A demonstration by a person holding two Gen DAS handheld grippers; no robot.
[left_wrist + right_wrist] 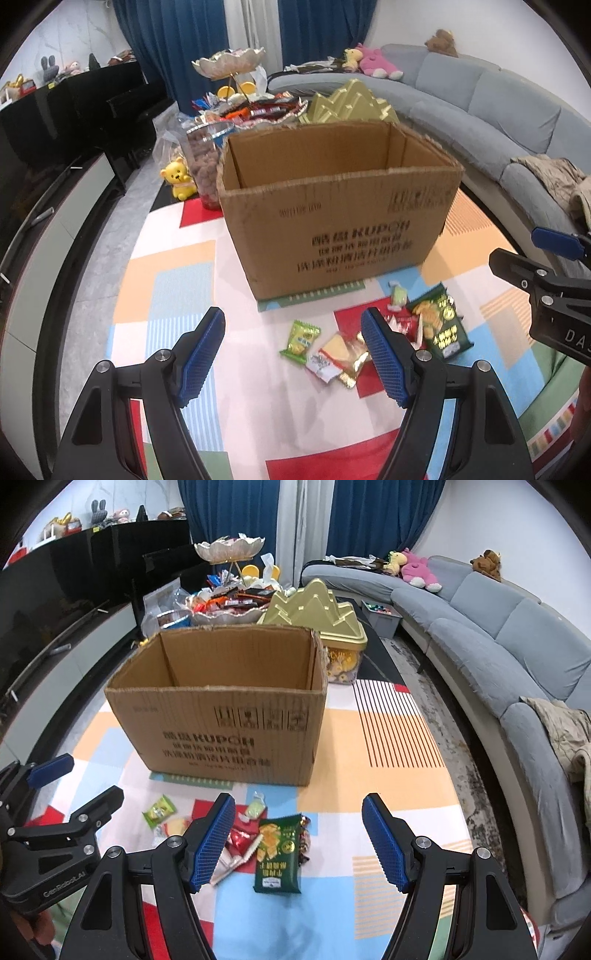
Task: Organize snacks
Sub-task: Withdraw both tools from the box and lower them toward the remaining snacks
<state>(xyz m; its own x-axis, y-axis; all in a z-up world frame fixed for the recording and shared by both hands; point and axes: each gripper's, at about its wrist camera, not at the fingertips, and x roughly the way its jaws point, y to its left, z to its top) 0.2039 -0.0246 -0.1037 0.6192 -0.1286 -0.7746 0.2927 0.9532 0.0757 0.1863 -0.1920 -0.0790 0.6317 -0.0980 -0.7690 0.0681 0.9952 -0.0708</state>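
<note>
An open cardboard box (221,716) stands upright on a patterned cloth (388,738), flaps torn off and mouth facing up; as far as its inner walls show, nothing is visible in it, though the floor of it is hidden. This placement suits it as the receptacle for the loose snacks, which lie in a small scatter on the cloth just in front of its near wall. The scatter comprises a dark green bag (277,853) lying flat, a light green packet (300,338) set a little apart to the left, a yellow wrapper (338,354) between them, a pale green sweet (255,806) nearest the box, and red wrappers (240,840) partly under the bag's edge. The left gripper (293,354) hovers above the light green packet and yellow wrapper with jaws wide apart and nothing between them. The right gripper (299,840) hangs over the green bag, likewise spread wide and empty. Both tools are pitched forward and down toward the pile, side by side, which reads as a stance for picking, each from its own side. No snack is yet lifted. Behind the box stand a tiered dish (229,550) heaped with sweets and a gold tin (314,609), well apart from the working area. Judgement: sorting is at its outset; the flat bag will need a pinch at an edge.
</note>
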